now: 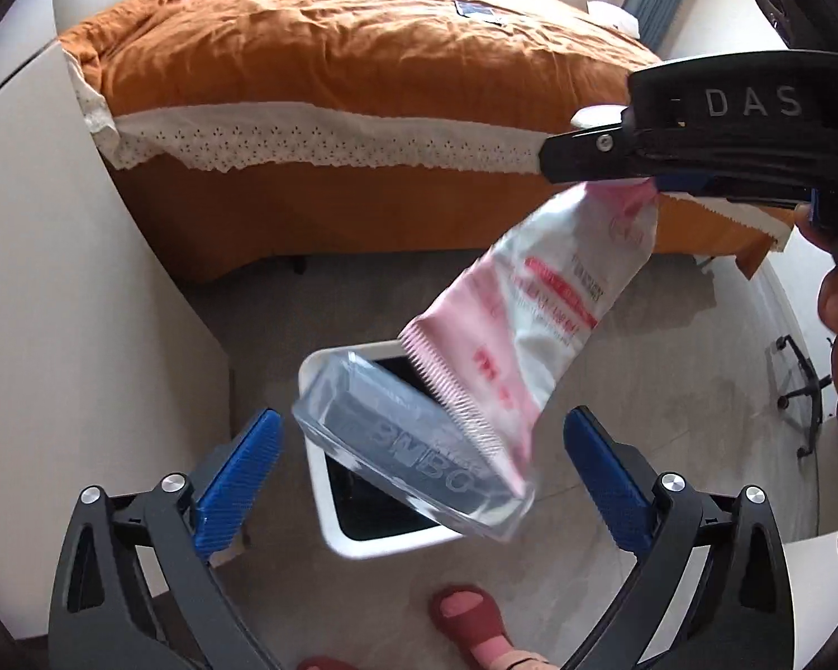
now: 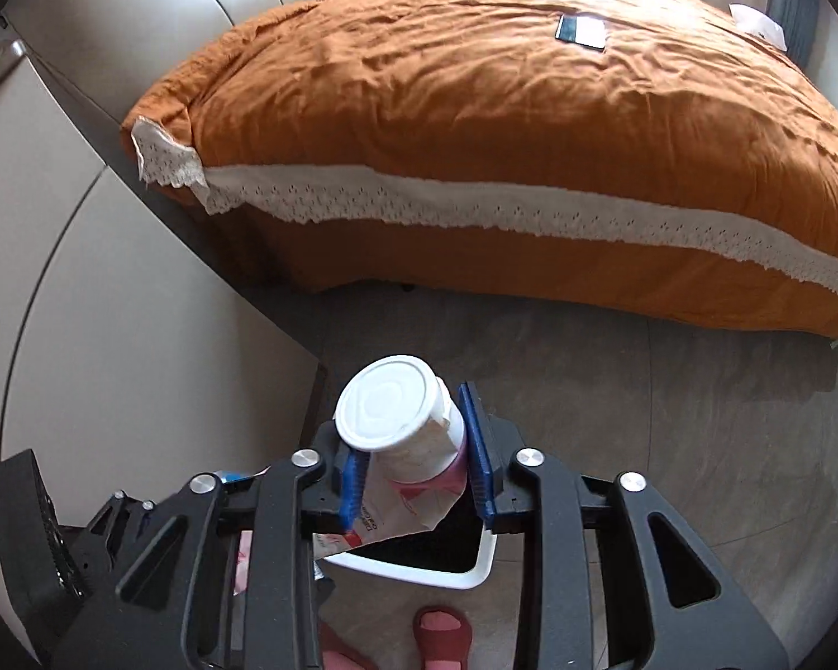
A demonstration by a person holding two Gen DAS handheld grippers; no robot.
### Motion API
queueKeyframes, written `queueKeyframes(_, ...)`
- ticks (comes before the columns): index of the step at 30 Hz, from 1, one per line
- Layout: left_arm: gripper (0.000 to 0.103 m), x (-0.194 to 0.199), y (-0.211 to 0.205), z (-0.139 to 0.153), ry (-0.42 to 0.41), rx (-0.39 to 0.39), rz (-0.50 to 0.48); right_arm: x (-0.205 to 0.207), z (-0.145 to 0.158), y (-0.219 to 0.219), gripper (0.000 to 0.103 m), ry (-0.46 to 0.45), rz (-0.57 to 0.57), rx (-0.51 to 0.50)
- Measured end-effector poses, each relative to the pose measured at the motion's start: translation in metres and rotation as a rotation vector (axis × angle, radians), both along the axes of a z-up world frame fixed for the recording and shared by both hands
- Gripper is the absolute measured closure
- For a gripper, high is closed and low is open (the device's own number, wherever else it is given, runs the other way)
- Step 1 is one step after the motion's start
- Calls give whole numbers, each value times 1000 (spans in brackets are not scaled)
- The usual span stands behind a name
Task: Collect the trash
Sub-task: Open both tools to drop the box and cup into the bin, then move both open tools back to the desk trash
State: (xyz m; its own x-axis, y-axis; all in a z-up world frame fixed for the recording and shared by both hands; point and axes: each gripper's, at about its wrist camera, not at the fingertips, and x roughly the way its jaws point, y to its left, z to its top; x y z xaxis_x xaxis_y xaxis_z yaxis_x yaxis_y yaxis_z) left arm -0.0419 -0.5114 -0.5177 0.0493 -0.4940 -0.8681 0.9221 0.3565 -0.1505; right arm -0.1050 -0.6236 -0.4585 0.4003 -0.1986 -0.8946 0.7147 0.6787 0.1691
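**Drop-off over the bin: both pieces of trash at its mouth**

The clear plastic box [image 1: 413, 446], blurred, hangs over the white bin [image 1: 329, 525] at the left view's centre, touching neither blue pad. The left gripper [image 1: 424, 424] is spread wide and released around it. The pink-and-white pouch [image 1: 547, 307] slants down from 2 o'clock, its serrated end over the box. The right view shows its white cap [image 2: 385, 402] between the right gripper's [image 2: 413, 446] pads; whether they press it I cannot tell. A slippered foot [image 1: 469, 608] stands at 6 o'clock, the orange bed [image 1: 363, 56] at 12. This looks like the release step. Next, I judge, confirm both pieces land inside the liner, then lift both claws away.
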Motion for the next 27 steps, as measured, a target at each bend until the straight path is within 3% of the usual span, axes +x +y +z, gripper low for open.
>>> queueKeyframes(1,4,0,-2,-6,-9,7,0,0,-8,3,3,-8,11,-10)
queueKeyframes(6,4,-2,1,-22,-23,23,17,4,-22,21,5,38,92,-119)
queueKeyframes(12,4,1,3,-10,-31,20,31,6,-16,24,5,34,126,-134)
queueKeyframes(19,4,9,12,46,-43,-23,75,6,32,30,5,-4,121,-151)
queueKeyframes(27,4,15,46,137,-62,-92,155,4,112,58,5,-64,148,-189)
